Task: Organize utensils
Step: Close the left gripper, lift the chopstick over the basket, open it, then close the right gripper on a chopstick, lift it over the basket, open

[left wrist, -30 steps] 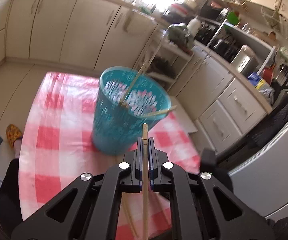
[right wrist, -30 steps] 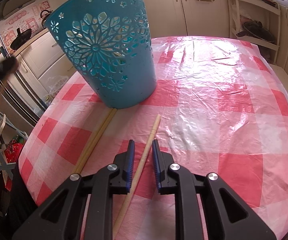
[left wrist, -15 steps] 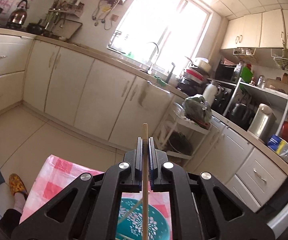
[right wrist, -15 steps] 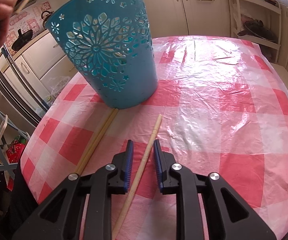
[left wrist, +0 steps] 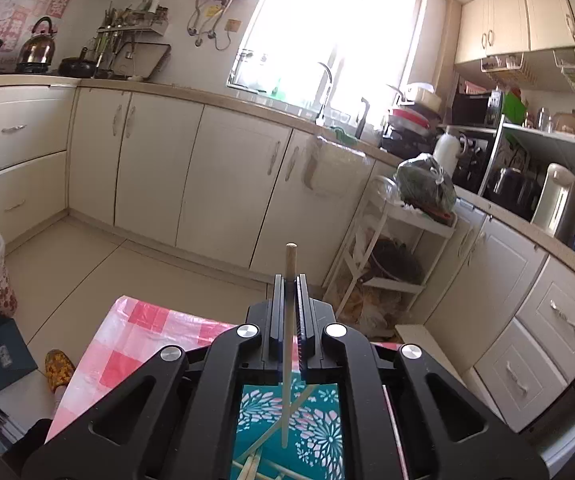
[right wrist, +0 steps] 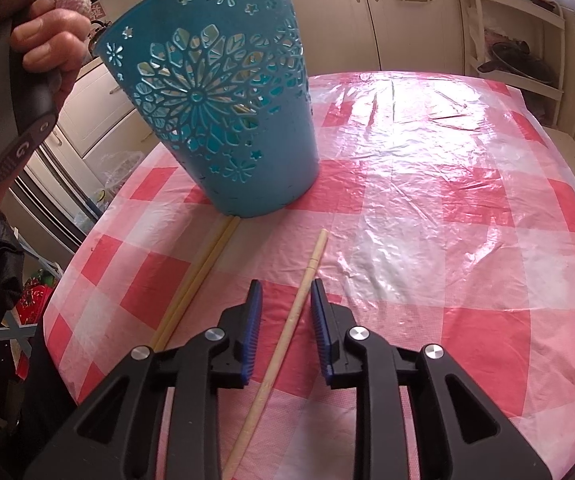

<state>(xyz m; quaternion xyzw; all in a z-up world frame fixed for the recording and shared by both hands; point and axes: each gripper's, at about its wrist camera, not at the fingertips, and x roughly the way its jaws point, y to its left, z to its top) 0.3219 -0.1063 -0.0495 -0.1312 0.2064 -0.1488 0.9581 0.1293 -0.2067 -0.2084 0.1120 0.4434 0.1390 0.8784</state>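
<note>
- The left gripper (left wrist: pixel 289 312) is clamped tight on one wooden chopstick (left wrist: pixel 287 344), which stands nearly upright between the pads, its top end poking above the fingertips and its lower end hanging over the mouth of the teal basket (left wrist: pixel 287 432).
- To do this step well, I judge the stick should hang squarely over the opening and clear of the rim. The grip should let go only then, so the stick drops in beside the others rather than bouncing out.
- In the right wrist view a hand (right wrist: pixel 43 48) grips the left tool's handle beside the basket's upper rim.
- The right gripper (right wrist: pixel 285 300) hovers low over the checked tablecloth (right wrist: pixel 427 200) with its jaws opening. A single loose chopstick (right wrist: pixel 287 328) lies on the cloth between the blue pads (right wrist: pixel 253 320), which do not press on it.
- For the next pickup, a hold nearer the stick's middle should keep it from tipping.
- Count: one chopstick in the left grip; one between the right jaws; a pair of chopsticks (right wrist: pixel 195 280) lying side by side to the left, their far ends touching the basket's base.
- Inside the basket at least two or three sticks (left wrist: pixel 263 456) show; the exact number is hidden.
- One basket stands on the table, just beyond the loose sticks.
</note>
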